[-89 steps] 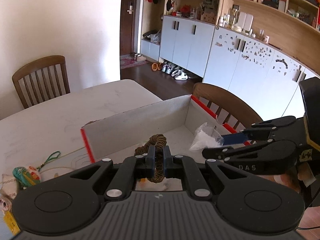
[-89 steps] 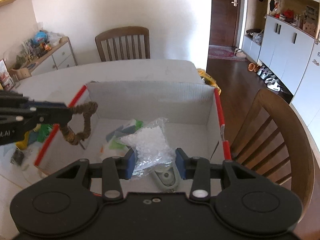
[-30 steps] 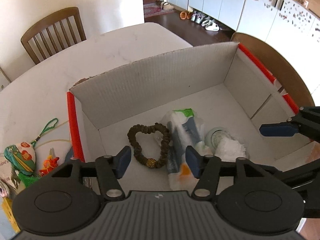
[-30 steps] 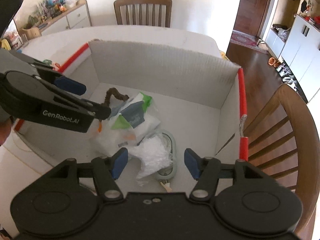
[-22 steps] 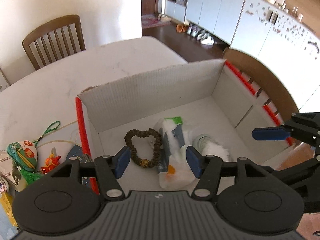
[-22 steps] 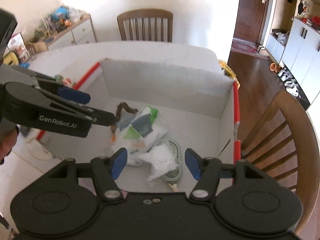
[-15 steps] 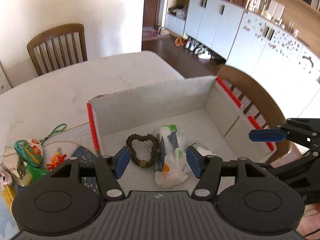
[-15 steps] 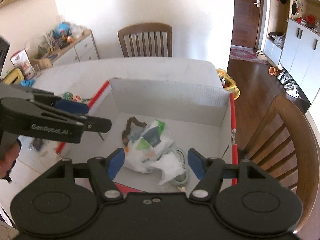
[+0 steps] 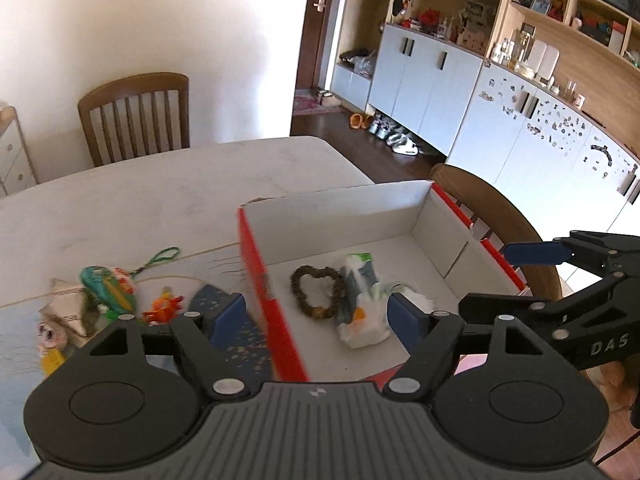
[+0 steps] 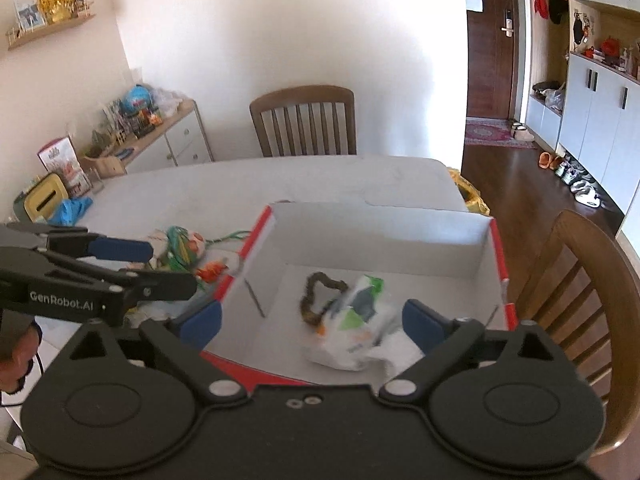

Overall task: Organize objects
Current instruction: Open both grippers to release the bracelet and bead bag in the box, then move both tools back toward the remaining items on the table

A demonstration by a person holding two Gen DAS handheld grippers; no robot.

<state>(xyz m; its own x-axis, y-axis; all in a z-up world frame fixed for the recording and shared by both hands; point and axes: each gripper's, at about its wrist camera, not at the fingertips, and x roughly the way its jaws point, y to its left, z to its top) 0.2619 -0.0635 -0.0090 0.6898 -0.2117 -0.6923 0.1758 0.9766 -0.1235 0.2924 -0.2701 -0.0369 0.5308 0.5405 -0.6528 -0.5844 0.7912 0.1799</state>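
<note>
A white cardboard box with red edges sits on the table. Inside lie a brown bead bracelet, a white-green plastic packet and a clear bag of white granules. My left gripper is open and empty, raised above the box's left wall. My right gripper is open and empty, above the box's near side. Each gripper shows in the other's view, the right one and the left one.
Left of the box lie a green-red fish pouch with a cord, a small orange toy and a dark blue speckled item. Wooden chairs stand at the far side and at the right. A sideboard stands far left.
Both grippers have let go of their items, which now lie in the box. Both have opened and pulled back and up from the box; the left has shifted left.
</note>
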